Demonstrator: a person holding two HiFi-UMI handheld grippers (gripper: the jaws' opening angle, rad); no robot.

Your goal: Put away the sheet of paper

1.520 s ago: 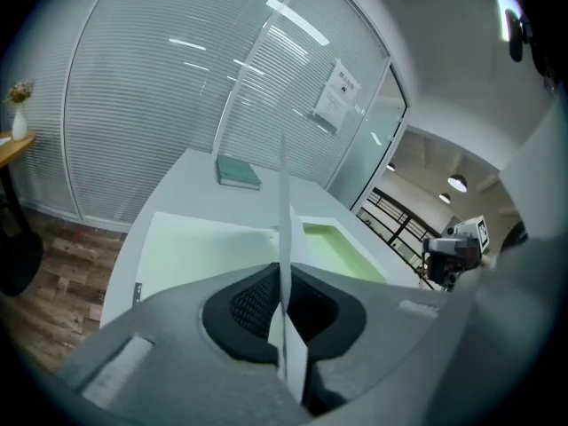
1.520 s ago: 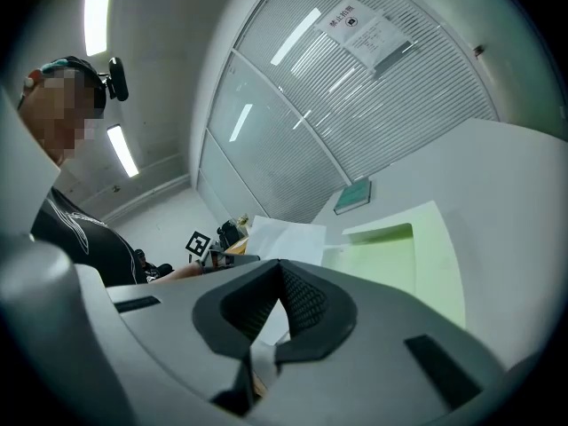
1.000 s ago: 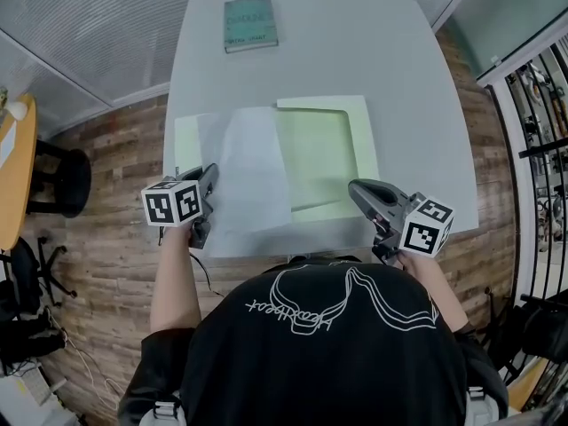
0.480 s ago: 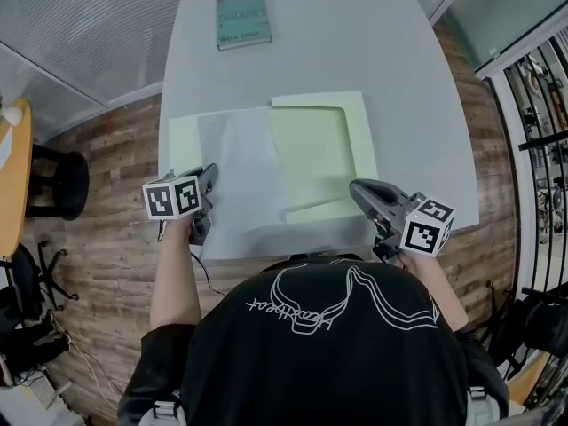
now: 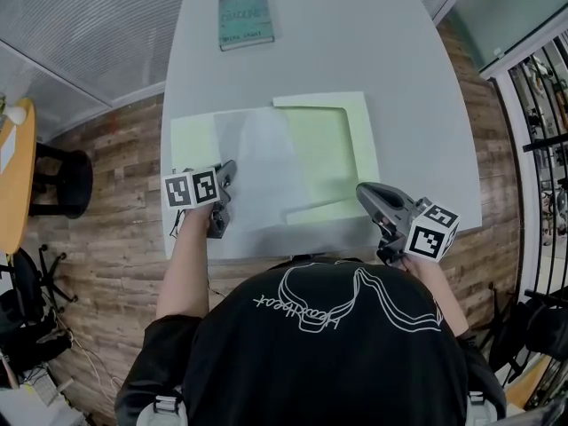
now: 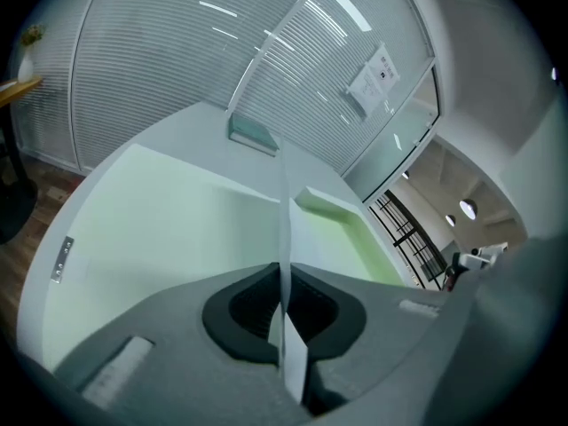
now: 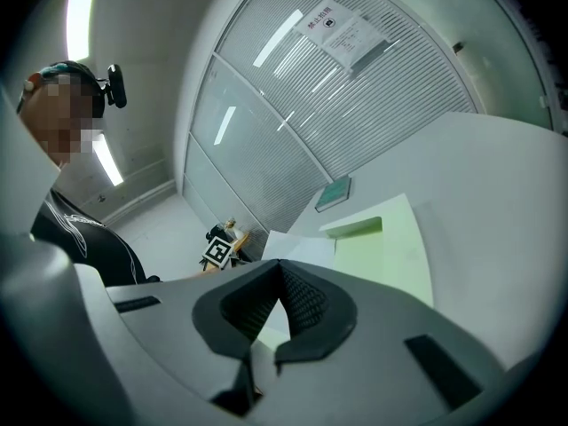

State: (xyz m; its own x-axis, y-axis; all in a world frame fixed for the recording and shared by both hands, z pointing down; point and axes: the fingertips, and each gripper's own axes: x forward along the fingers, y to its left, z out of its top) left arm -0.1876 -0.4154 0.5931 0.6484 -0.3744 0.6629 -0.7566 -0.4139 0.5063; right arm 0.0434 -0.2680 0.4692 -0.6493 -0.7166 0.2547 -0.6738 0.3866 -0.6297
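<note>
You are sliding the sheet of paper (image 5: 262,171) rightward. Over the last second your left gripper (image 5: 228,170) has travelled along the near edge of the tabletop (image 5: 355,51) toward its middle, dragging the sheet with it. More of the green folder (image 5: 324,149) is now showing bare at its left flap. The left tongs are clamping the sheet's near-left edge, pinched thin between the pads.

Your right gripper (image 5: 366,193) is hovering by the folder's near-right corner, having hardly shifted. Its tongs are drawn together with nothing between them.

The sheet is lying across the folder's middle, not yet squared over the right half. Judging by that, you are still bringing it into place.
</note>
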